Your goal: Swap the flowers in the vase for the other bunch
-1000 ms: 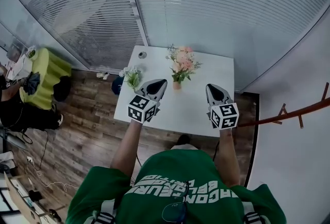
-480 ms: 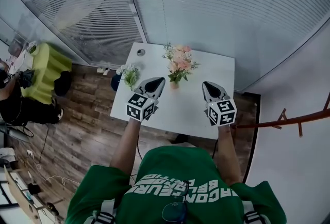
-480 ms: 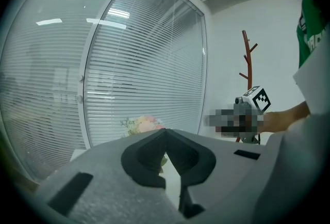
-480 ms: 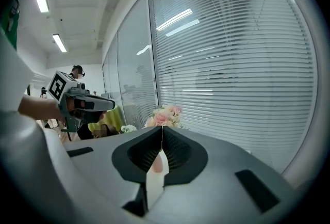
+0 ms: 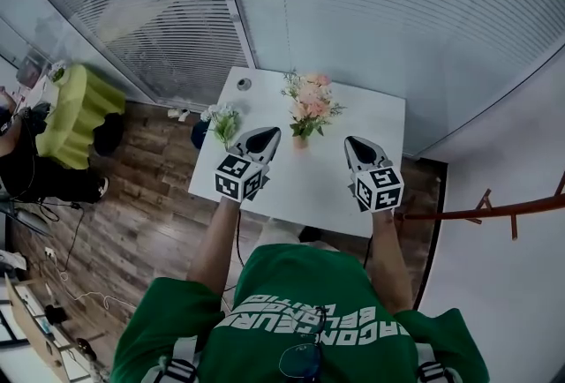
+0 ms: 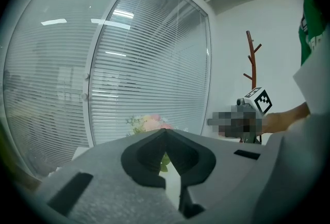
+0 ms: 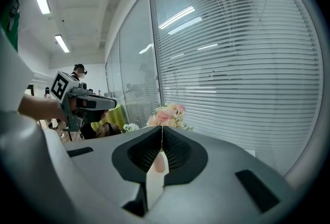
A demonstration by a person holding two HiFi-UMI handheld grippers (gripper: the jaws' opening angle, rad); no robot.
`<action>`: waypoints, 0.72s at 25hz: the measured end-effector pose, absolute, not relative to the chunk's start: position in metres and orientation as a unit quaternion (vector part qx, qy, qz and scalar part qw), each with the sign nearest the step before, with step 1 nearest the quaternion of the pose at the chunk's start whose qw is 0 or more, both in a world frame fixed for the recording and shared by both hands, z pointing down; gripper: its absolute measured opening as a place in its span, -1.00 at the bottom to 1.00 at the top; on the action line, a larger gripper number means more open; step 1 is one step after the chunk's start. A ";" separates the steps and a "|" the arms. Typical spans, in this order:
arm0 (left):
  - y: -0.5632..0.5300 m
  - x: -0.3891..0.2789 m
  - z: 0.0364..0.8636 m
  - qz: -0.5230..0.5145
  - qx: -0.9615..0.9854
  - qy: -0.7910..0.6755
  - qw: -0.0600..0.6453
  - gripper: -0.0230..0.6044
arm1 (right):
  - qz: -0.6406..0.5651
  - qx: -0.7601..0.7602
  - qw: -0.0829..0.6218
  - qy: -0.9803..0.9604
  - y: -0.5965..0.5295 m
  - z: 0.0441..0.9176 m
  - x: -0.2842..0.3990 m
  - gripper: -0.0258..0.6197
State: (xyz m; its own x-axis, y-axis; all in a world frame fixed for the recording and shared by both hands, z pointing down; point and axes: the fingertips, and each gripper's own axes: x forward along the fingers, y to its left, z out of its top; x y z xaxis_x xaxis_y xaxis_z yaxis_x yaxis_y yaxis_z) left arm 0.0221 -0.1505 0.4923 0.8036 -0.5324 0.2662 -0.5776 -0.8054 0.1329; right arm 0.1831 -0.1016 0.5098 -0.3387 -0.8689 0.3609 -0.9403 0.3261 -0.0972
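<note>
On the table (image 5: 309, 187), toward its far edge, the vase (image 5: 300, 142) stands upright with the pink bunch (image 5: 309, 101) in it. The white bunch (image 5: 223, 121) sits at the table's left edge, well apart from the vase; whether it lies flat or stands is unclear.

Handling, judged: the flowers are light and soft, the heads crush easily, and the stems are thin and likely a bit slippery. Best hold is low on the gathered stems, just above the vase rim, never on the heads. The vase is small and narrow and probably tips if the stems drag on the way out, so the other jaws may need to steady its body.

Left gripper (image 5: 269, 136): jaws closed, tips together, nothing between them. Right gripper (image 5: 353, 145): jaws closed too, empty. Both hover over the table on the near side of the vase, one on each side, not touching it.

Left gripper view: the pink heads show just over the closed tips, slightly left. Right gripper view: the heads sit right above the tip line and the vase body shows low through the slot, so it is roughly dead ahead. The white bunch is just left of the left gripper. Both jaws must open before any grasp.
</note>
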 end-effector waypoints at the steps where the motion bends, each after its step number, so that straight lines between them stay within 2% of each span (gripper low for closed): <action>1: -0.152 0.022 0.494 0.109 0.944 -0.294 0.104 -0.91 | 0.146 0.562 0.123 -0.805 -0.102 0.510 0.183 -0.87; 18: -0.185 0.025 0.518 0.114 0.946 -0.280 0.115 -0.91 | 0.158 0.570 0.121 -0.797 -0.121 0.526 0.181 -0.87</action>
State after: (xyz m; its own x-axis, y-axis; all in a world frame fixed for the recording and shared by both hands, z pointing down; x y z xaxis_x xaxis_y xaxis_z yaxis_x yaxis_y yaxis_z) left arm 0.0249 -0.1849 0.5177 0.8170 -0.5043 0.2797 -0.5564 -0.8167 0.1529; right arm 0.1806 -0.1210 0.5262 -0.3209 -0.8707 0.3728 -0.9471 0.2999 -0.1147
